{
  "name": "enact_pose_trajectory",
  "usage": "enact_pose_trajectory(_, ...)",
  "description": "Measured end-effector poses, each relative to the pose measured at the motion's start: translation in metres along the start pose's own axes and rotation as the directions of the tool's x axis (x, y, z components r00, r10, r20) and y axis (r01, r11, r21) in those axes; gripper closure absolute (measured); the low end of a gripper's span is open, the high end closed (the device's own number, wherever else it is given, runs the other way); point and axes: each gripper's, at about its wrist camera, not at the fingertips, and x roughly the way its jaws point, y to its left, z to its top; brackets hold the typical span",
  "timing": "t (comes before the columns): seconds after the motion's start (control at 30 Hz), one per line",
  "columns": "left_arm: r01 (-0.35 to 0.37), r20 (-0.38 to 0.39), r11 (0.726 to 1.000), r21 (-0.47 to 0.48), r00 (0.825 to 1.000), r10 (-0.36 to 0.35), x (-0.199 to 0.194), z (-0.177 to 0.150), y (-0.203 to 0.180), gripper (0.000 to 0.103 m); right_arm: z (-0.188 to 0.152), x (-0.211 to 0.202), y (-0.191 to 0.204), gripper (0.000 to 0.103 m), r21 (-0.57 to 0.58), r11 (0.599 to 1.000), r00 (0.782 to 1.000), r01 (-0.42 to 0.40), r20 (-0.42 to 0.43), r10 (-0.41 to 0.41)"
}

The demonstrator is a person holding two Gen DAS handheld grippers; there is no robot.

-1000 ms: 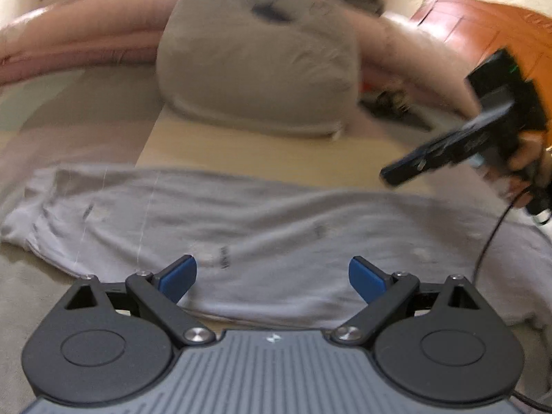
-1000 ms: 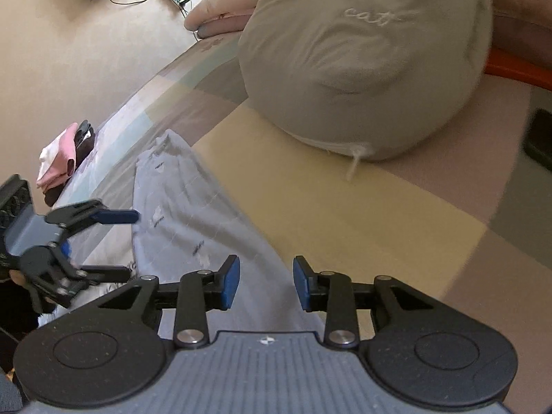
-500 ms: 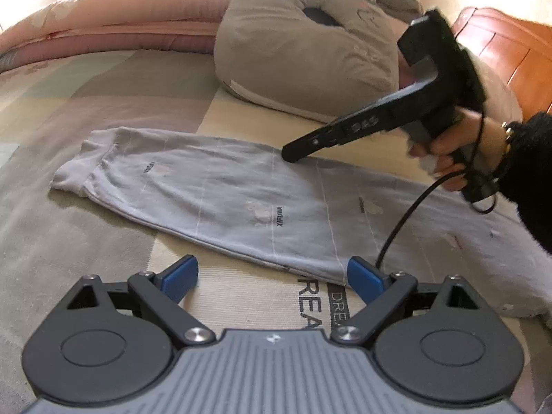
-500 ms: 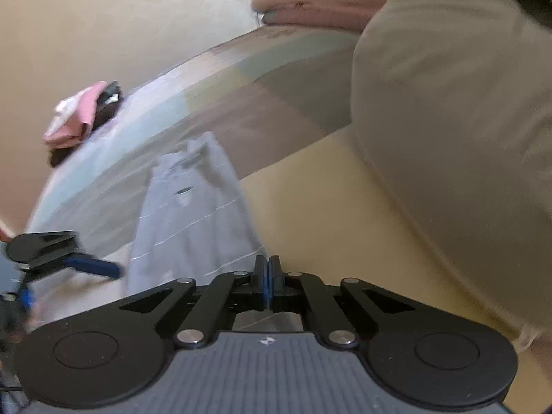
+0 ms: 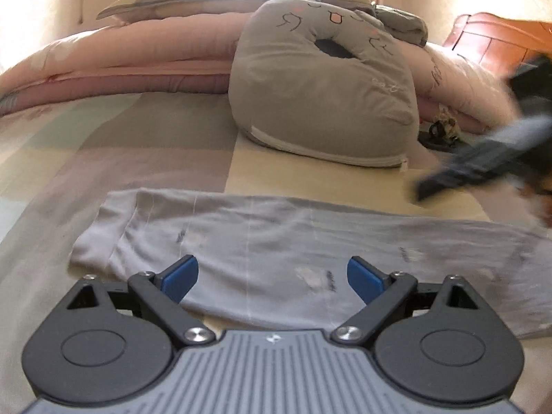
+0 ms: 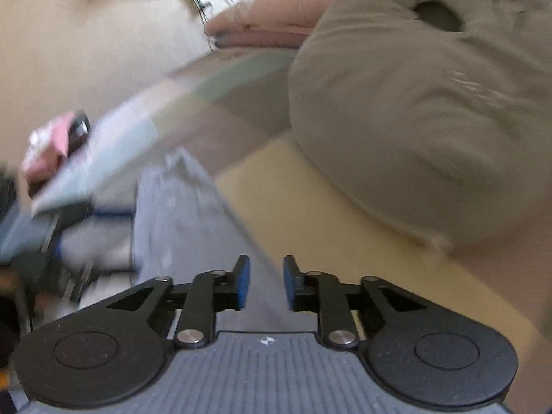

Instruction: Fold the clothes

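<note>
The grey pants (image 5: 276, 252) lay flat on the bed (image 5: 155, 158), long side running left to right — right under the left gripper (image 5: 272, 276), whose jaws were wide and empty. The right gripper (image 6: 265, 283) was opening, nothing between its jaws. The pillow (image 5: 321, 86) said "cat".

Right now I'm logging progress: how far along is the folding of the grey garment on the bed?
Done: the grey garment lies on the bed as one long strip, apparently folded once lengthwise. In hand: nothing; the left hand-held gripper hovers wide open over it, and the right hand-held gripper, jaws opening, holds nothing. Left: folding it crosswise into a compact stack.
</note>
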Motion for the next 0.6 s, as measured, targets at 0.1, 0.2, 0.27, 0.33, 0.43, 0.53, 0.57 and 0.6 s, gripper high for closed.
enact_pose_trajectory(0.1, -0.119, -0.068, 0.993, 0.018, 0.99, 0.12, 0.018, 0.003, 0.01, 0.006, -0.038, -0.034, 0.005, 0.058, 0.015, 0.992, 0.991, 0.127, -0.032, -0.127)
enact_pose_trajectory(0.2, -0.175, -0.068, 0.985, 0.0, 0.982, 0.174, 0.016, 0.009, 0.019, 0.006, -0.087, -0.072, 0.001, 0.052, 0.116, 0.954, 0.96, 0.277, -0.066, -0.271)
enact_pose_trajectory(0.27, -0.176, -0.057, 0.984, 0.024, 0.983, 0.177, 0.014, 0.012, 0.017, 0.008, -0.12, -0.095, -0.003, 0.051, 0.204, 0.91, 0.933, 0.361, -0.096, -0.348)
enact_pose_trajectory(0.33, -0.153, -0.069, 0.986, 0.063, 0.985, 0.157, 0.019, 0.012, 0.013, 0.007, -0.151, -0.118, -0.008, 0.05, 0.302, 0.851, 0.903, 0.429, -0.126, -0.411)
enact_pose_trajectory(0.43, -0.122, -0.092, 0.987, 0.1, 0.987, 0.131, 0.024, 0.011, 0.008, 0.004, -0.184, -0.147, -0.008, 0.049, 0.427, 0.759, 0.865, 0.492, -0.14, -0.482)
enact_pose_trajectory(0.53, -0.144, -0.109, 0.988, 0.049, 0.983, 0.149, 0.016, 0.015, 0.011, 0.007, -0.209, -0.168, -0.005, 0.04, 0.481, 0.679, 0.82, 0.554, -0.179, -0.543)
enact_pose_trajectory(0.57, -0.158, -0.102, 0.986, 0.056, 0.981, 0.163, 0.01, 0.016, 0.008, 0.007, -0.215, -0.174, -0.003, 0.038, 0.485, 0.654, 0.801, 0.58, -0.194, -0.567)
enact_pose_trajectory(0.6, -0.158, -0.091, 0.984, 0.079, 0.982, 0.165, 0.003, 0.016, 0.003, 0.007, -0.222, -0.179, 0.0, 0.038, 0.495, 0.627, 0.783, 0.601, -0.21, -0.586)
